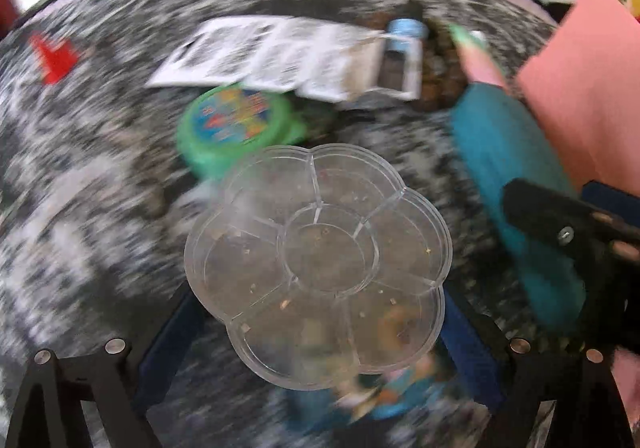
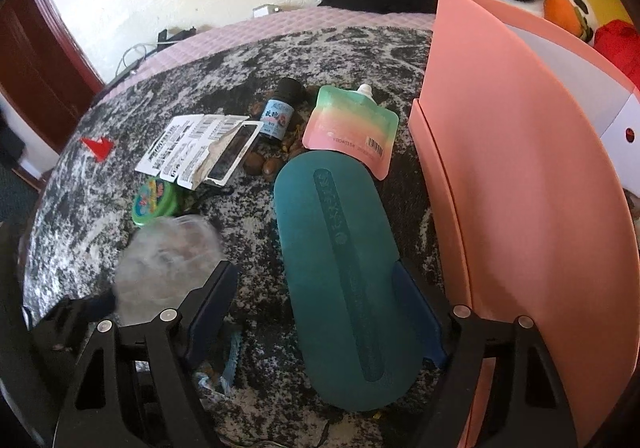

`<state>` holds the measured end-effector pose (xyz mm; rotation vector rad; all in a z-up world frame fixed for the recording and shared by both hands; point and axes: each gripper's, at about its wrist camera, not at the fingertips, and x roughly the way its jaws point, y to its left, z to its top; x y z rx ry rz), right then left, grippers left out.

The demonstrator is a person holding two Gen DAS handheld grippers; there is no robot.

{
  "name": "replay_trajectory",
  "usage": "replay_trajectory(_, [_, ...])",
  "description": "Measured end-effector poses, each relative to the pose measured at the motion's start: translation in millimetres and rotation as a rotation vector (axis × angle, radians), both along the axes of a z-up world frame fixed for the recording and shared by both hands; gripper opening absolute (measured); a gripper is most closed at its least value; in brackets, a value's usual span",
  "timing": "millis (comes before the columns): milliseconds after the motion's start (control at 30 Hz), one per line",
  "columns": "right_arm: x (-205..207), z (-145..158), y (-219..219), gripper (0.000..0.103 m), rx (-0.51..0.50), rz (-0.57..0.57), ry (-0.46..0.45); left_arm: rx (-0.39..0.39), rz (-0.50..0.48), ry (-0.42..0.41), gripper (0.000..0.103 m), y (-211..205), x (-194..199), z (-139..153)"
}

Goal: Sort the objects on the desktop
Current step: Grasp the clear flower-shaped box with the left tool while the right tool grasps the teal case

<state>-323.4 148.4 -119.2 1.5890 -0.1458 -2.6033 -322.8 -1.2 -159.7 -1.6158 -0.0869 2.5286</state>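
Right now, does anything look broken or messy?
Yes. The white card behind the green tin is torn open, its edge ragged. Brown nuts lie loose beside the little bottle, as if spilled.

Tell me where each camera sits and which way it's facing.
Left wrist: rides the left gripper, looking down at the clear flower tray between its jaws; the right gripper's black frame shows.
Right wrist: rides the right gripper, jaws astride the teal case.
Shared: tray, case, green tin, pink box.
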Motion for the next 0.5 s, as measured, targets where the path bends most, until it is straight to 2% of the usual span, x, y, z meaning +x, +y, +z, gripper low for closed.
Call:
replay_trajectory(133, [1.1,-6.7,-11.9,0.093,0.072,0.037,0.012,-0.001,0.054,-0.025,0.094,-25.9,3.8,1.8])
replay_trajectory(300, [1.3,-15.7,-21.5,0.103,0.137,0.049,0.053,-0.034,0.065,-0.032,0.094,-31.1,6.5,0.2])
replay_trajectory(333, [1.5,-17.0,-22.1,0.099,0.152,0.046,0.06,-0.032,0.073,-0.034,0.094,-33.5,6.9,0.6])
replay_trajectory(367, [2.6,-16.9,-22.3,0.08,0.18,0.042,0.064,-0.029,0.081,-0.036,0.094,-35.9,7.3,1.0])
replay_trajectory(400, [4.4,-15.8,-22.2,0.068,0.217,0.037,0.065,-0.026,0.088,-0.038,0.094,-38.4,7.7,1.4])
replay_trajectory(433, [6.2,-14.6,-22.1,0.065,0.255,0.032,0.067,-0.023,0.096,-0.04,0.094,-40.8,8.1,1.8])
replay_trajectory(500, [11.3,-6.5,-23.9,0.056,0.237,0.068,0.065,-0.018,0.111,-0.044,0.094,-45.7,8.9,2.5])
